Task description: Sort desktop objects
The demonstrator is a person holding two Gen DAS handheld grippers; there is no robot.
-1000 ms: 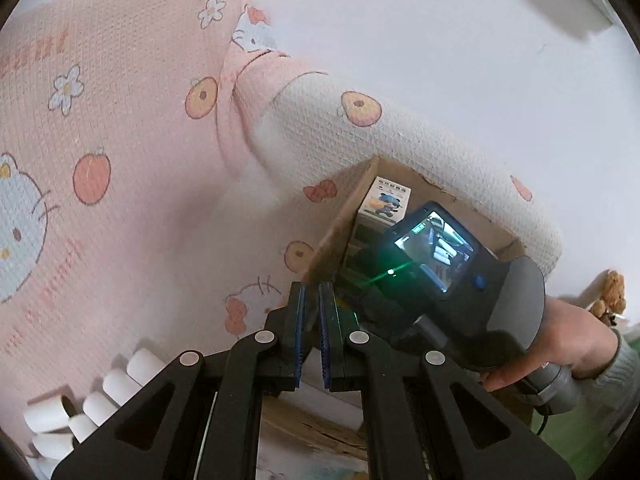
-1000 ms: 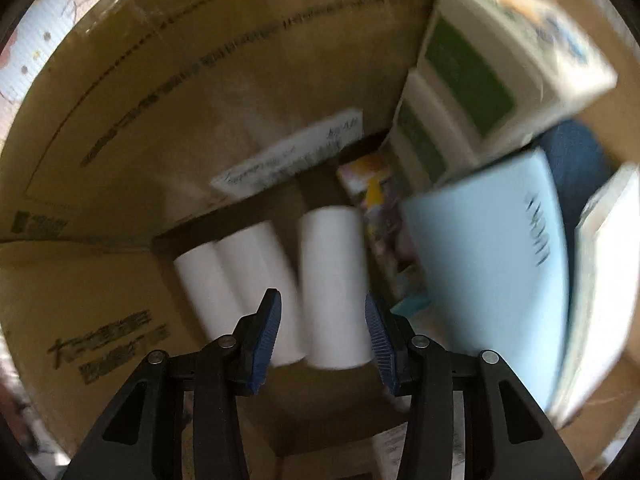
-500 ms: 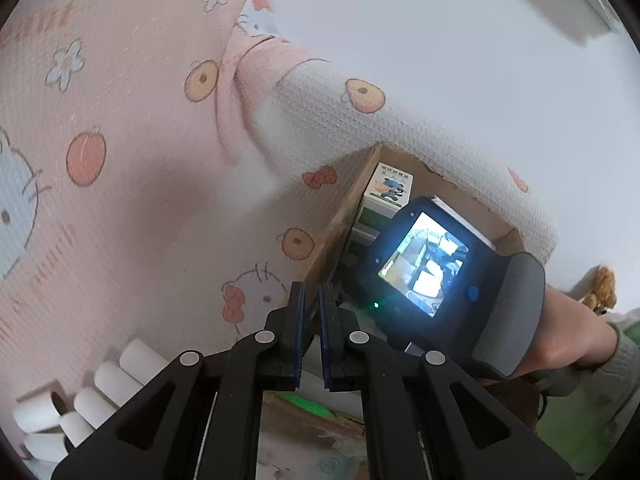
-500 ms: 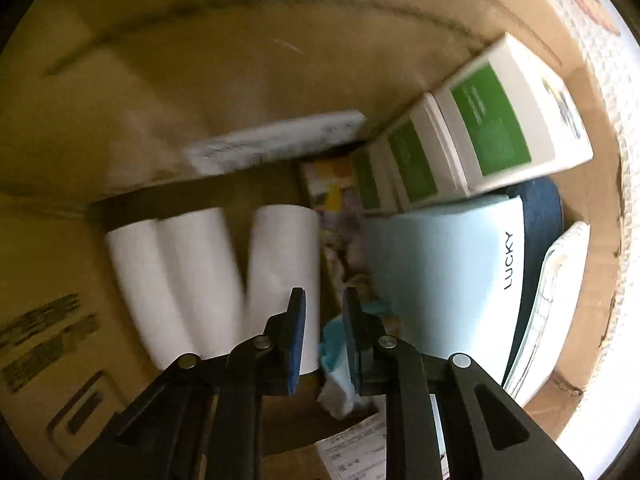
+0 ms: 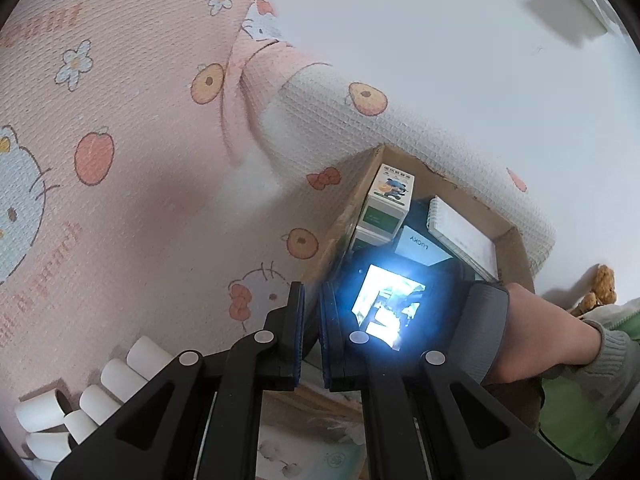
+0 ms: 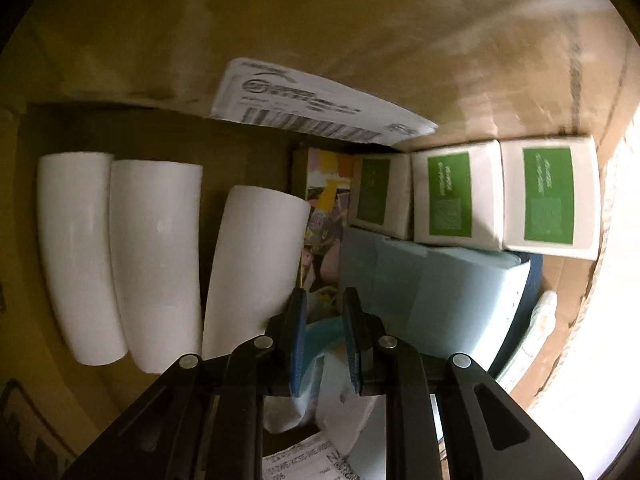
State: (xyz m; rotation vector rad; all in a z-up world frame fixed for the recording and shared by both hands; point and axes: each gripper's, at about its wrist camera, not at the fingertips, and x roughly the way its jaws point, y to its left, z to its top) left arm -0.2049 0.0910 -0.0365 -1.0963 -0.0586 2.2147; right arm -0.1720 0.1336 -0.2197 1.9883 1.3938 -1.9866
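1. The right gripper (image 6: pixel 323 312), jaws narrow and empty, hangs inside the cardboard box (image 6: pixel 400 20) above 3 white rolls (image 6: pixel 256 256).
2. The left gripper (image 5: pixel 311 312), jaws nearly closed, waits near more rolls (image 5: pixel 120 376).
3. Best lift straight up, clearing the green boxes (image 6: pixel 456 196).

Your right gripper's body (image 5: pixel 404 312) hides the near interior of the cardboard box (image 5: pixel 508 240); its screen is glared out. Inside the box, the shipping label (image 6: pixel 316 112) is motion-blurred, its print unreadable. Past the box's right wall, light washes out all detail. Left of the box, the white rolls (image 5: pixel 100 396) are cut by the picture's edge.
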